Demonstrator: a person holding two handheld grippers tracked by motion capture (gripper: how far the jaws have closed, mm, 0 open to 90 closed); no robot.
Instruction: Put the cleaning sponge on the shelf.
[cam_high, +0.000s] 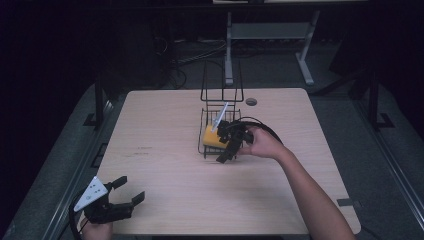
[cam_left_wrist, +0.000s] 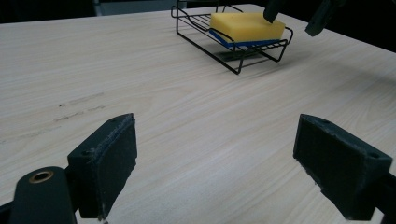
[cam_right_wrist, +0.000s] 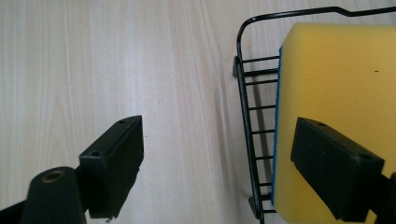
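Right gripper (cam_high: 228, 146) was over the wire rack (cam_high: 206, 150), jaws spread wide and holding nothing. In the right gripper view 1 jaw sat above the yellow sponge (cam_right_wrist: 334, 102), the other out over bare wood beyond the rack's rim, so it straddled the rim, not the sponge. My read: either lining up for a grab or just backed off; can't tell which.

Sponge lay flat in the rack's low tray, blue scrub layer down, yellow face up. That left the soft top free for a pinch across the edges.

Left gripper (cam_high: 122, 195) was parked at the near left corner of the desk (cam_high: 165, 170), jaws open, empty, well apart from the rack. Probably kept clear so it didn't crowd the reach.

Desk was light wood laminate, faint scuff marks (cam_left_wrist: 77, 108) left of centre. Room was dark; cables and a grey frame's legs (cam_high: 229, 55) on the floor behind.
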